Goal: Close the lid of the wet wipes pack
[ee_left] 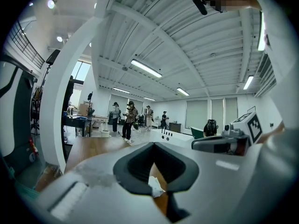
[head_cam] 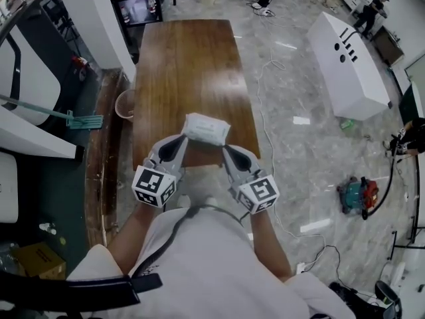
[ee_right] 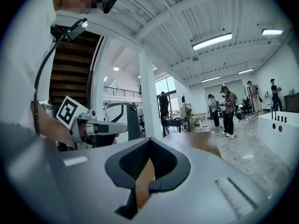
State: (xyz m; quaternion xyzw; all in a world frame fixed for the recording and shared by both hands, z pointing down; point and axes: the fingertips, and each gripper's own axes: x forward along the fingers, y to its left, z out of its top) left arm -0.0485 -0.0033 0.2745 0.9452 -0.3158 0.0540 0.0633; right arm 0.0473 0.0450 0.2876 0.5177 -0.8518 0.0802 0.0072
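The white wet wipes pack [head_cam: 206, 128] hangs above the near end of the wooden table [head_cam: 186, 58], carried between my two grippers. My left gripper [head_cam: 180, 143] meets the pack's left end, and in the left gripper view its jaws [ee_left: 156, 183] are shut on a crumpled white edge of the pack [ee_left: 154, 187]. My right gripper [head_cam: 228, 149] is at the pack's right end. In the right gripper view its jaws [ee_right: 148, 181] are closed tight, with only brown table showing past them. The pack's lid is not visible.
A pink bucket [head_cam: 124, 104] and a teal mop [head_cam: 83, 120] stand left of the table. On the marble floor to the right are a white cabinet [head_cam: 348, 65], a loose cable [head_cam: 265, 78] and a red-and-green machine [head_cam: 355, 195]. Several people stand far off.
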